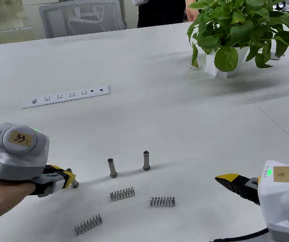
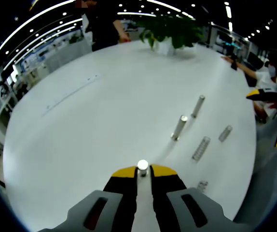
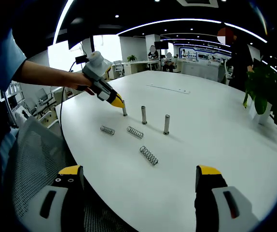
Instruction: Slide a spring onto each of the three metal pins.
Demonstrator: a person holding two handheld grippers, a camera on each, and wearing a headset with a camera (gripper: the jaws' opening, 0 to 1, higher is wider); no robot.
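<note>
Left gripper [image 2: 142,171] pinches the leftmost pin [image 1: 74,184], left of the middle pin [image 1: 112,168]; right gripper [image 3: 139,170] gapes wide. Three springs [image 1: 122,193] lie just before the middle pin. Risk: a skewed pinch topples the pin.

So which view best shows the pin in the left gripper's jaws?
Left gripper view: the pin sits end-on, clamped by the left gripper. The head view has it half hidden behind the tips; the right gripper view shows it small.
</note>
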